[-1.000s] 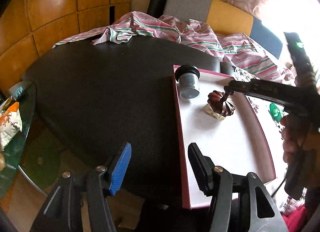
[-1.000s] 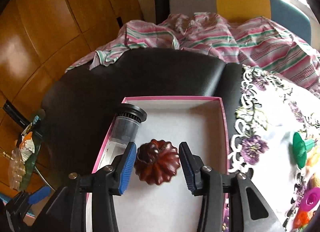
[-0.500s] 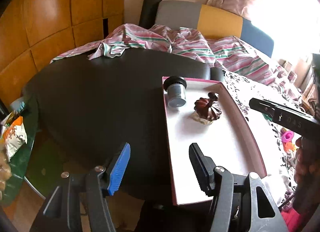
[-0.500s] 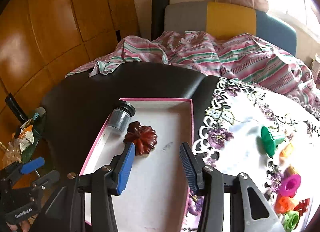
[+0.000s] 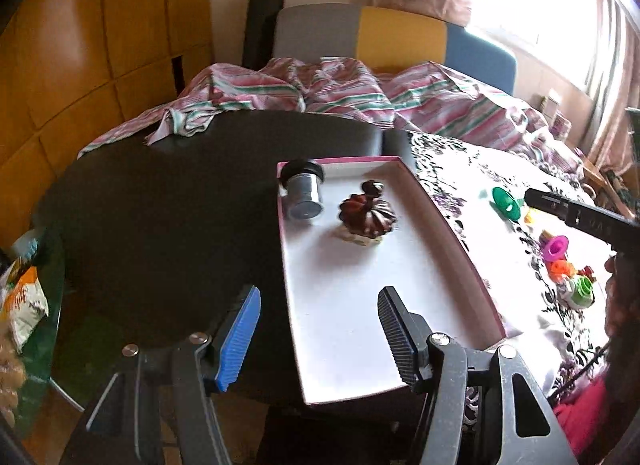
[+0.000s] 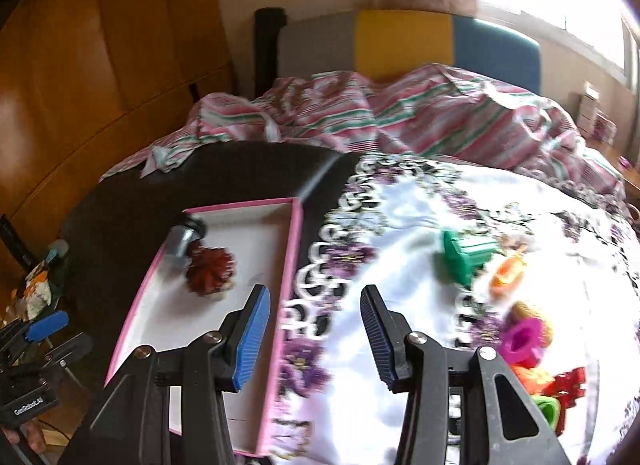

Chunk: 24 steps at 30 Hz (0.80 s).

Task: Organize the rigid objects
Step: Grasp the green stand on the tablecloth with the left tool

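A pink-rimmed white tray [image 5: 452, 225] [image 6: 298, 233] lies on a dark round table. In it lie a grey cylinder with a black cap [image 5: 304, 195] [image 6: 182, 239] and a dark red fluted mould [image 5: 368, 215] [image 6: 210, 269]. My left gripper [image 5: 316, 337] is open and empty over the tray's near left edge. My right gripper [image 6: 314, 339] is open and empty above the floral cloth just right of the tray; it also shows in the left wrist view [image 5: 576, 213]. A green funnel-shaped piece [image 6: 466, 257] [image 5: 506, 203] and several small coloured plastic pieces [image 6: 524, 339] [image 5: 556, 249] lie on the cloth.
A white cloth with purple flowers [image 6: 400, 225] covers the table's right part. A striped pink sheet [image 5: 340, 93] is heaped behind, before a grey, yellow and blue headboard [image 5: 396, 35]. Wooden panels [image 5: 80, 45] stand left. Snack bags on a green glass side table [image 5: 24, 297] sit lower left.
My right gripper let go of the dark red mould in the tray, pulled back and swung right over the floral cloth. My left gripper stayed open near the tray's edge.
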Each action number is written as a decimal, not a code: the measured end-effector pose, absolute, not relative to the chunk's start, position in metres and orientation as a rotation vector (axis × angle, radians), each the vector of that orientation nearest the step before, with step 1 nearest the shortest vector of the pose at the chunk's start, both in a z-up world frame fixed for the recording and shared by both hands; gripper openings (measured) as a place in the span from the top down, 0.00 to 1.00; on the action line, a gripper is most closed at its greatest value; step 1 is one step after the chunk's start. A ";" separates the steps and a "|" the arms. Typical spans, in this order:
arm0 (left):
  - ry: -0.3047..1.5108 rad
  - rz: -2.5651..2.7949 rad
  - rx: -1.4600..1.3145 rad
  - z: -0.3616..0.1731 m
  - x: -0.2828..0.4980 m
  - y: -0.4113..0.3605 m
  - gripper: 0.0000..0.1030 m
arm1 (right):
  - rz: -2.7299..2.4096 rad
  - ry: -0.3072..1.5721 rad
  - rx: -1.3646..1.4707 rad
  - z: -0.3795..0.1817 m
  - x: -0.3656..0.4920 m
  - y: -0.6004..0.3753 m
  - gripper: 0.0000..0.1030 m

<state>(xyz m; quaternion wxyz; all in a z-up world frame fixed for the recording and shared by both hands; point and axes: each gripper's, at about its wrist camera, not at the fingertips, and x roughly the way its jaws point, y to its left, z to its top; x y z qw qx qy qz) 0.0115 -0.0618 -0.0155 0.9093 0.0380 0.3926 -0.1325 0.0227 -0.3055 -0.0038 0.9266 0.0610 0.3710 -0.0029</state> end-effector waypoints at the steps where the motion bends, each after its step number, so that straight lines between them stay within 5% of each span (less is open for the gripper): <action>1: 0.812 -0.287 0.085 -0.015 0.011 -0.066 0.40 | -0.023 0.757 0.130 -0.002 0.020 -0.314 0.54; 24: 0.836 -0.465 0.190 -0.018 0.007 -0.135 0.40 | -0.496 0.678 0.368 -0.010 -0.048 -0.506 0.53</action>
